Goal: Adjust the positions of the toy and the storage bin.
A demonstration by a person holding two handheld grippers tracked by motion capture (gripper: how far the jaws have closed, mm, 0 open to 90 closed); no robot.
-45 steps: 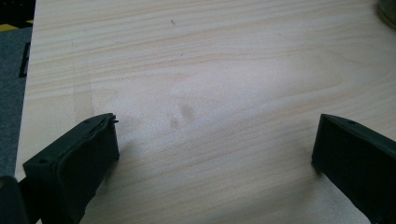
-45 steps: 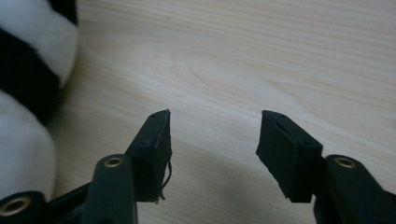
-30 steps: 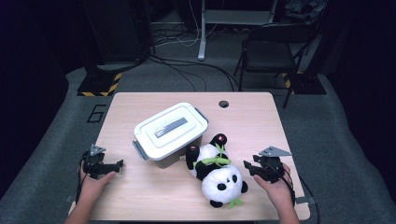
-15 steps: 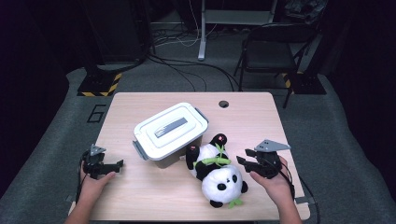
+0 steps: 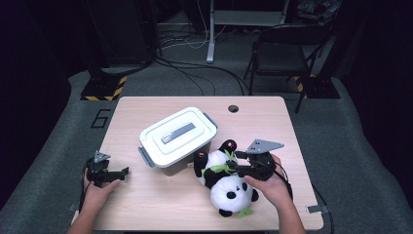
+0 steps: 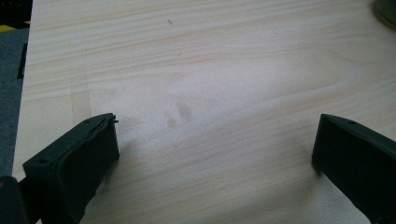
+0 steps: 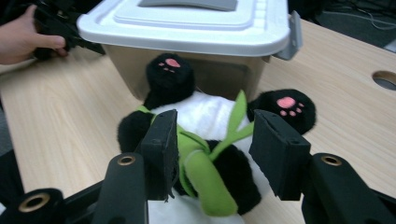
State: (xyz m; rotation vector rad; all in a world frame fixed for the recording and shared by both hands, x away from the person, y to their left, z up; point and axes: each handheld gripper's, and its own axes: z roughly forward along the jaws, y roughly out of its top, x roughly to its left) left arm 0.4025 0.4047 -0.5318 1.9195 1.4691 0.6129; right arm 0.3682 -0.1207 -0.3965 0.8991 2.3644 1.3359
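A plush panda [image 5: 229, 187] lies on its back on the wooden table [image 5: 160, 209], its feet against a lidded white box [image 5: 178, 136]. My right gripper [image 5: 233, 168] reaches over the panda's belly from the right. In the right gripper view its jaws [image 7: 212, 135] straddle the panda's green bamboo sprig [image 7: 205, 177]; they have just been opening, and a gap shows beside the sprig. The panda [image 7: 210, 112] stays on the table. My left gripper [image 5: 122, 173] rests at the table's left edge, open wide over bare wood [image 6: 215, 140].
The box [image 7: 187, 28] has grey side latches and a grey handle on its lid. A round cable hole [image 5: 233, 108] sits at the table's far edge. A folding chair [image 5: 277, 53] and floor cables lie beyond the table.
My right gripper has moved left and upward, from beside the panda to over its belly. The panda, the box and the left gripper have stayed where they were.
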